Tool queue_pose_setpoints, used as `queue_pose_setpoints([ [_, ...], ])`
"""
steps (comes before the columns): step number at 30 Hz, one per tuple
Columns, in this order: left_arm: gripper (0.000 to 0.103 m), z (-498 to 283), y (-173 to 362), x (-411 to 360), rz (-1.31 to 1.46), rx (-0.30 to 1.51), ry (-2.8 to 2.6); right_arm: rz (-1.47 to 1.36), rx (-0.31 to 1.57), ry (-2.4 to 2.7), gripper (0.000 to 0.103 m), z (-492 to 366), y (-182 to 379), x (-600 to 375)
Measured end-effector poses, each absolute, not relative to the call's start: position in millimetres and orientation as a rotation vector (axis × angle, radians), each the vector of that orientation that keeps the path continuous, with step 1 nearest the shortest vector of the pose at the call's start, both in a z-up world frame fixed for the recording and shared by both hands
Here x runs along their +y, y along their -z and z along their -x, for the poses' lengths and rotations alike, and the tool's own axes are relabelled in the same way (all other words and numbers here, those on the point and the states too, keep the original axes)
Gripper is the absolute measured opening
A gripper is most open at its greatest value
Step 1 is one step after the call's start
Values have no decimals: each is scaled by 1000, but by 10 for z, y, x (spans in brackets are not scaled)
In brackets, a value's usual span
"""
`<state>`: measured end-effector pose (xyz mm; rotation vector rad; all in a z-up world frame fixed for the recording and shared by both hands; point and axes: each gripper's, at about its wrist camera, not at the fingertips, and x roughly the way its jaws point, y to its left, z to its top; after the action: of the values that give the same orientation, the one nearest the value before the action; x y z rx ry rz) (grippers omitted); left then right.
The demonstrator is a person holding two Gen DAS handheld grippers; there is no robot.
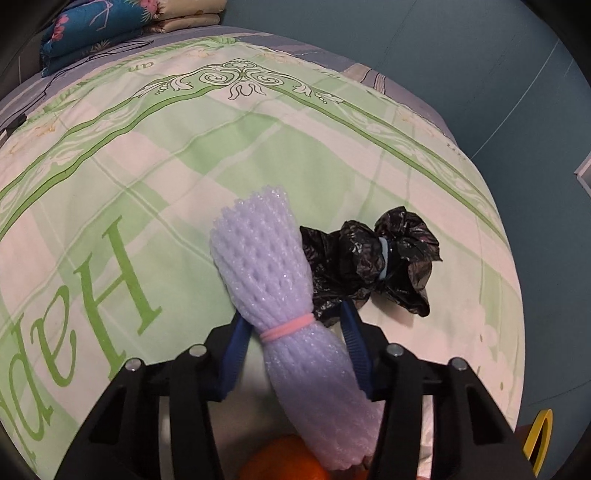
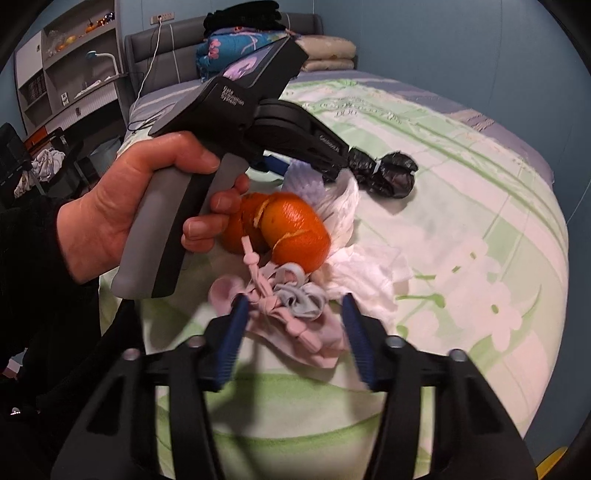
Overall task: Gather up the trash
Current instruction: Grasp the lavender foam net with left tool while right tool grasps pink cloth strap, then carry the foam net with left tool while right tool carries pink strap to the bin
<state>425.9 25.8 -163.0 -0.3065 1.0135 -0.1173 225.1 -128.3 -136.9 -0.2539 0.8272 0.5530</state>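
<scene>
Bedspread (image 1: 258, 147), one, green and white check, is covering the whole bed under all the trash. Two folded quilts are sitting at the far end: one blue floral (image 1: 92, 26), one cream (image 1: 192, 18).

You are holding two grippers. Your left hand (image 2: 122, 206) is wrapping the grey handle of the left gripper (image 1: 294, 314), which is pointing down at the bed. Its blue fingers (image 1: 232, 354) are standing partly closed astride one white foam net sleeve (image 1: 266, 266). The sleeve is running up between them and touching both, but I cannot tell whether the pads are actually pressing it. One pink band (image 1: 288, 326) is cinching the sleeve right at fingertip level.

One black plastic bag wad (image 1: 369, 258) is lying against the sleeve's right side, just past the right fingertip, with one light blue band (image 1: 384, 258) pinching its middle.

Crumpled white tissue (image 2: 369, 273) is lying just beyond the right gripper (image 2: 294, 300); the count is unclear. One orange peel (image 2: 291, 229) is sitting beside it, near your left fingers.

One pink and grey cloth bundle (image 2: 295, 306) is lying between the right gripper's fingers. Those jaws are standing partly closed around it. The left pad is touching pink cloth, a gap is showing at the right pad, so nothing is being gripped.
</scene>
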Motion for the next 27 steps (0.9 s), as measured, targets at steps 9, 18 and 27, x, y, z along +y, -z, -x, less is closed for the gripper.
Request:
queue_pose_setpoints([
  [9,32,-4179,1580,369,357,1003,137,273,879,-577,12,-2224,1448,-1257],
  [18,31,-4037,1388,439,361,961,149,167,915,-560,11,-2280,1357,-1472],
  [27,30,-3860,1188,462,348,921,161,121,881,-488,11,-2279,1237,-1695],
])
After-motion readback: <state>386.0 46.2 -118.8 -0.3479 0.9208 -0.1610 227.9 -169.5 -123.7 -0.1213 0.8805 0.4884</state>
